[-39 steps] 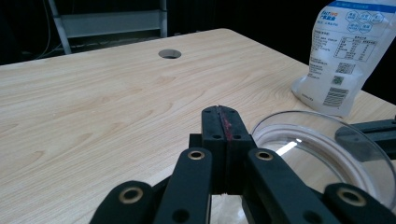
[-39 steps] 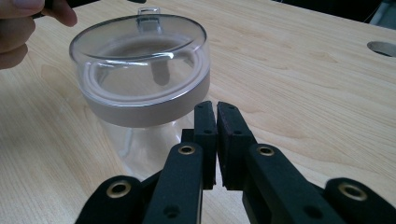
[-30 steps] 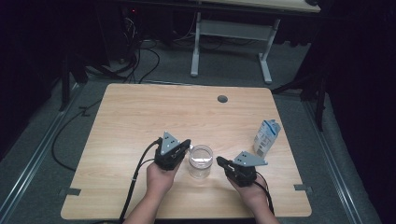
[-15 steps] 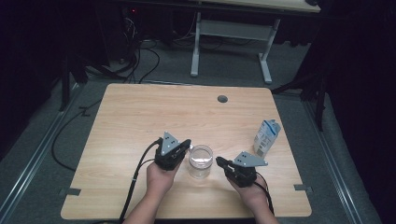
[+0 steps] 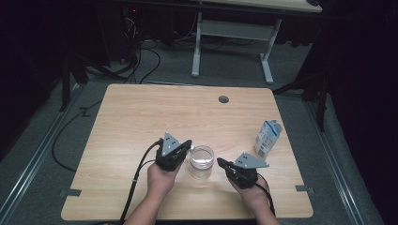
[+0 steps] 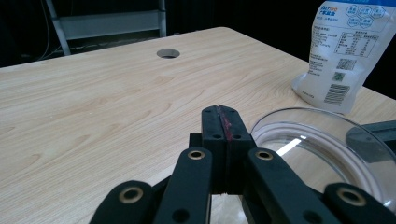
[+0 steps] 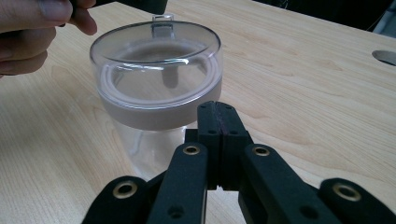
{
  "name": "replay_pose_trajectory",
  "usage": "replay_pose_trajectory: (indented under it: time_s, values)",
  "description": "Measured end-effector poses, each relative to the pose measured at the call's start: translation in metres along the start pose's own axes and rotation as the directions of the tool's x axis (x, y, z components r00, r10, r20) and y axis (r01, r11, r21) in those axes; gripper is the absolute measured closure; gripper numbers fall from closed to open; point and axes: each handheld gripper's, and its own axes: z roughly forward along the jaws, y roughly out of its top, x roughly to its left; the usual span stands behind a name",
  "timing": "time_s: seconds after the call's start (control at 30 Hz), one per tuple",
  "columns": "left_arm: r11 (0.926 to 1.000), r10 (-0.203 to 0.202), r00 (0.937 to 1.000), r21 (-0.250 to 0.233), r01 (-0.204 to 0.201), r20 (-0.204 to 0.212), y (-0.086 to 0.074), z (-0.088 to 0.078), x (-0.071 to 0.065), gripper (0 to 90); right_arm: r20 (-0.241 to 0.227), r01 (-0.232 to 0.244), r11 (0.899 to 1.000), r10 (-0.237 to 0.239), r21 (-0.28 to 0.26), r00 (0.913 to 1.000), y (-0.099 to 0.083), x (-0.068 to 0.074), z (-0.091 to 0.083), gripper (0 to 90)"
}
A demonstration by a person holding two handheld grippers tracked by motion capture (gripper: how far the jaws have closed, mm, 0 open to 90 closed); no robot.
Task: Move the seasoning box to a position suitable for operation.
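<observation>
Left gripper [image 5: 186, 146]: held in the left hand [image 5: 160, 177] at the near middle of the bench [image 5: 141, 112], just left of the jar [image 5: 202, 161]; its jaws are pressed together with nothing between them, as the left gripper view shows, and the tips point toward the jar's rim.
Left gripper cable [image 5: 136, 180]: trails from the gripper back along the forearm and off the near edge of the bench.
Jar: clear, upright, lid [image 7: 156, 60] on; it stands on the bench between the two grippers, near the front edge. In the right gripper view the lid is a see-through dome over a pale band, and the glass below it is bare. I cannot tell whether either gripper touches it.
Right gripper [image 5: 220, 162]: held in the right hand [image 5: 251, 190], just right of the jar; its jaws have just been closing and now meet, nothing between them. The tips aim at the jar's side, below the lid.
Grey plates: one sits on top of each gripper, the left [image 5: 169, 143] and the right [image 5: 251, 161].
Pouch [image 5: 268, 138]: white and blue, upright near the right edge of the bench, well apart from the jar.
Hole [image 5: 223, 99]: a round cable port in the bench top, toward the far edge.
Floor: grey, with cables behind the bench.
</observation>
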Motion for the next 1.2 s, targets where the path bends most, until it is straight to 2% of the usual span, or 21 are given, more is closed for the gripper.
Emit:
replay_pose_trajectory:
  time_s: [0.67, 0.7, 0.8, 1.2]
  values:
    - [1.0000, -0.006, 1.0000, 0.001, 0.006, -0.004, -0.001, 0.001, 0.001, 90.0, -0.006, 0.004, 1.000, -0.004, -0.004, 1.0000, 0.000, 0.000, -0.001, 89.4]
    - [0.9919, -0.118, 0.9927, -0.045, 0.119, 0.027, -0.002, 0.005, -0.007, 90.0, -0.006, 0.003, 1.000, -0.003, -0.009, 1.0000, 0.000, 0.000, -0.001, 89.4]
    - [0.9912, -0.122, 0.9921, -0.048, 0.123, 0.028, -0.002, 0.005, -0.008, 90.0, -0.005, 0.003, 1.000, -0.003, -0.011, 1.0000, 0.001, 0.001, -0.002, 89.4]
    - [0.9911, -0.120, 0.9923, -0.053, 0.122, 0.029, -0.003, 0.005, -0.007, 90.0, -0.023, 0.052, 0.998, -0.053, -0.029, 0.9983, 0.008, 0.015, -0.005, 89.5]
